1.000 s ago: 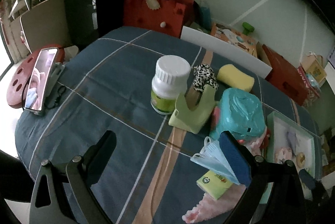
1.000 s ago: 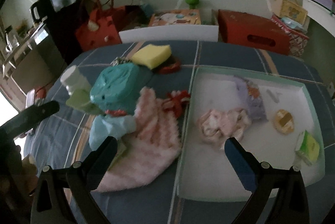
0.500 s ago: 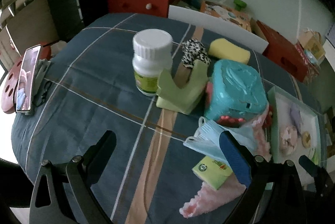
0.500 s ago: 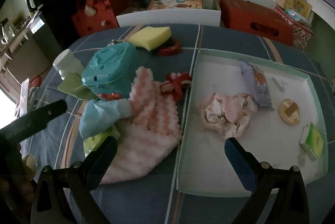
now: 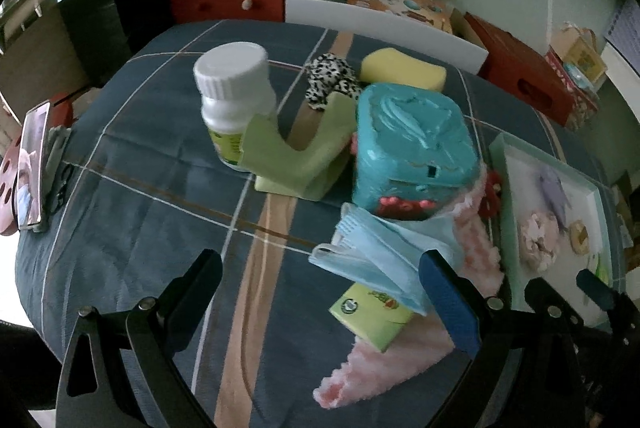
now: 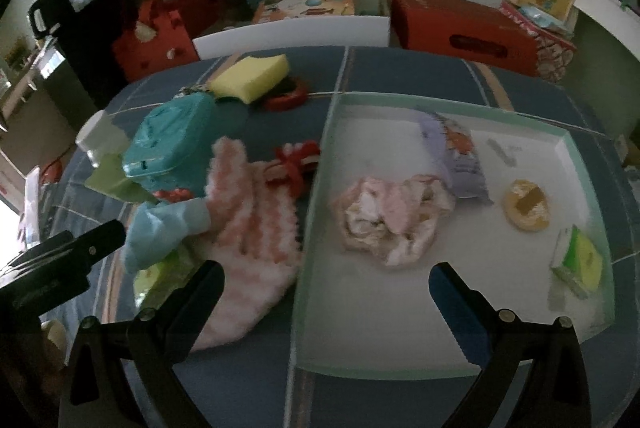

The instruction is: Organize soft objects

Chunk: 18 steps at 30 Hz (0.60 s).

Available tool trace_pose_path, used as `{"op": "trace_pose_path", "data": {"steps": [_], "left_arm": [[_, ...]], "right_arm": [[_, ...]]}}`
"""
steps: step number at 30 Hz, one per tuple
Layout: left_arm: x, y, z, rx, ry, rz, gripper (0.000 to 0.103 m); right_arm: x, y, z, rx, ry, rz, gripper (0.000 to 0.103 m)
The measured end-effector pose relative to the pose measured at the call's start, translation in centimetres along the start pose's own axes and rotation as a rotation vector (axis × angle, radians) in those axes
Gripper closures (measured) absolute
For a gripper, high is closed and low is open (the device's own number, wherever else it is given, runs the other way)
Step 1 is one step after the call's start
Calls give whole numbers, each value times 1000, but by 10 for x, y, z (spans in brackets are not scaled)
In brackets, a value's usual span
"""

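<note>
Your left gripper (image 5: 320,282) hovers over the blue plaid tablecloth (image 5: 132,196), fingers spread wide, nothing between them.

Count on the cloth, left to right:
- one white-capped bottle (image 5: 234,100)
- one green foam wedge (image 5: 300,156) touching the bottle
- one leopard-print scrunchie (image 5: 332,78) behind the wedge
- one yellow sponge (image 5: 402,72)
- one teal wipes tub (image 5: 412,148)
- one blue face mask (image 5: 376,256), lying partly over one green tissue pack (image 5: 370,314) and one pink fuzzy cloth (image 6: 252,228)
- two red rings: red ring (image 6: 286,96) by the sponge, red scrunchie (image 6: 294,164) against the tray wall

Your right gripper (image 6: 322,282) hangs over the near wall of the white tray (image 6: 400,374), fingers also wide, empty. In the tray: one crumpled pink cloth (image 6: 390,218), one lilac pouch (image 6: 456,156), one round yellow item (image 6: 526,206), one more green pack (image 6: 580,262).

Since a second ago, your left camera has closed in: bottle, wedge and tub loom larger, mask sits nearer the right finger. Nothing on the table has shifted.
</note>
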<state>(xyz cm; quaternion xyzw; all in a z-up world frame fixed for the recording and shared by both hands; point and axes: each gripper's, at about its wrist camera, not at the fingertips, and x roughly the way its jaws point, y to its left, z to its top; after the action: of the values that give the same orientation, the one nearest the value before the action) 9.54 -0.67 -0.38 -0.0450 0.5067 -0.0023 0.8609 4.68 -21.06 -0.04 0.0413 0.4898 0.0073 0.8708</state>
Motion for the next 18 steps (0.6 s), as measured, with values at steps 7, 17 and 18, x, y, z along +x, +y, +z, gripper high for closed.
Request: {"op": "trace_pose_path", "data": {"steps": [7, 17, 18], "left_arm": [[3, -18, -1, 48, 7, -27, 4], [18, -40, 0, 98, 38, -26, 4], [20, -42, 1, 101, 43, -25, 4]], "right_arm": [[-5, -19, 2, 50, -16, -20, 0], [-6, -29, 3, 81, -22, -24, 0], [-6, -28, 4, 79, -22, -24, 0]]}}
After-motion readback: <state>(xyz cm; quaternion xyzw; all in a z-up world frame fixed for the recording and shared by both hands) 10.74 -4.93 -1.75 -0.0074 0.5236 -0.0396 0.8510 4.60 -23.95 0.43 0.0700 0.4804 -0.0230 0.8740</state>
